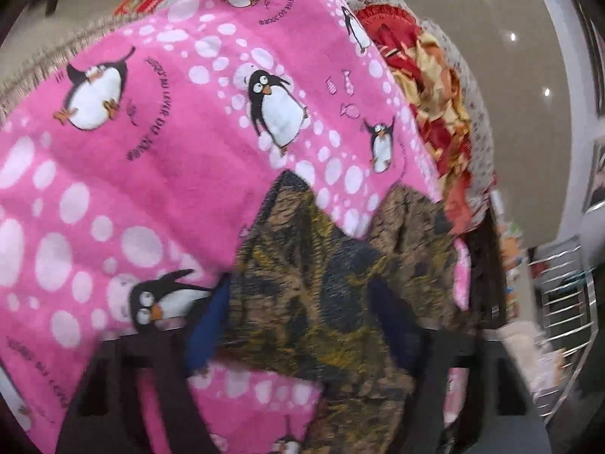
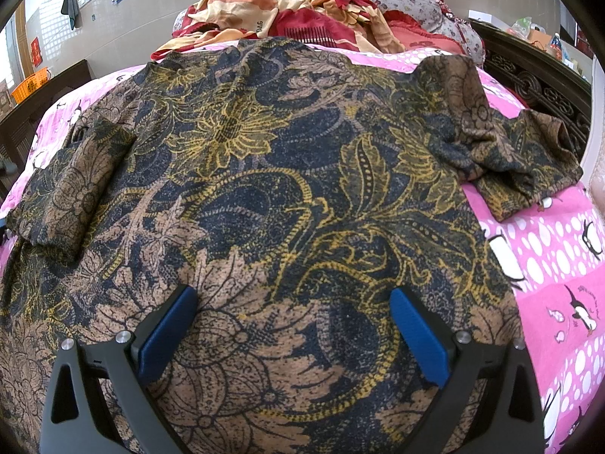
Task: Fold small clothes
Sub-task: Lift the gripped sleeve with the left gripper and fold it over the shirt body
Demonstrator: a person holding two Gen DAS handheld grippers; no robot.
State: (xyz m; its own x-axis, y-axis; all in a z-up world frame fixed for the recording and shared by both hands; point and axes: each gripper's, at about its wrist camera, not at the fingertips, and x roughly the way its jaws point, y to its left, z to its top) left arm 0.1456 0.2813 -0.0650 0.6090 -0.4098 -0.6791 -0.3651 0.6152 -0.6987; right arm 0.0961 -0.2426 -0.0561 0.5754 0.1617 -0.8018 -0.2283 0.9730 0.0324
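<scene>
You had the brown, navy and yellow floral knit top [image 2: 287, 174] spread flat on the pink penguin-print blanket [image 2: 556, 265], right gripper [image 2: 295, 325] wide open and empty over its near hem, left gripper [image 1: 302, 325] open too, blurred, so next you needed a sleeve fold.

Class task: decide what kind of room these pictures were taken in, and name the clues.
Probably a bedroom: the floral shirt lies on a pink penguin blanket over a bed, with a carved dark bed frame and heaped bedding behind.
</scene>
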